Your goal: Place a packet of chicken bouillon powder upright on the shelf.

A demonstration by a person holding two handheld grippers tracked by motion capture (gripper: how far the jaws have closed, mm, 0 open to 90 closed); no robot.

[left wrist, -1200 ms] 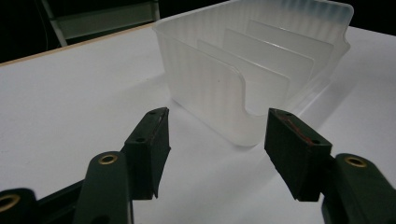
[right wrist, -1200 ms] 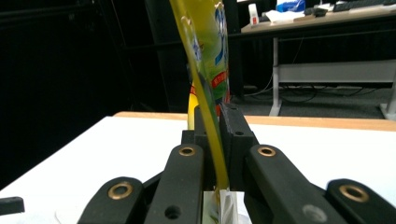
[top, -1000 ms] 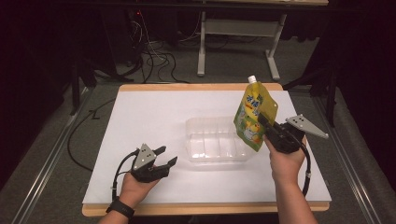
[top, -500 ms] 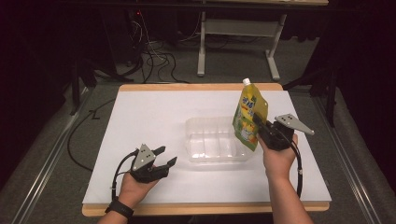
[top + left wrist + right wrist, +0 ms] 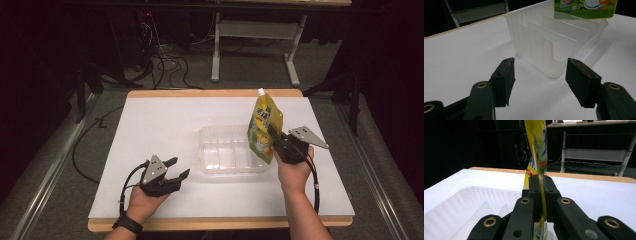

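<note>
Forearms come in from the near edge of the white table (image 5: 150,125), one at each side, each hand gripping a black two-jaw tool. The right gripper (image 5: 272,136) is raised at the right end of the clear bin, its hand upright under it, its grey three-cornered plate tipped outward and a black cable looping down along the wrist; its jaws are clamped flat on the edge of the yellow pouch (image 5: 264,127), which the right gripper view shows pinched thin between the pads. The left gripper (image 5: 176,168) rests low on the table near the front left, its hand lying flat, jaws spread apart with nothing between them and aimed toward the bin's near corner. Counted: one table, one bin, one pouch, two grippers. The table is a wide flat white sheet with a pale wooden rim. The clear bin (image 5: 220,145) is a frosted, ribbed plastic rectangle with thin upright dividers inside, standing at the table's middle. The pouch is soft glossy film, yellow and green with print, topped by a small white spout, and hangs upright over the bin's right end.
</note>
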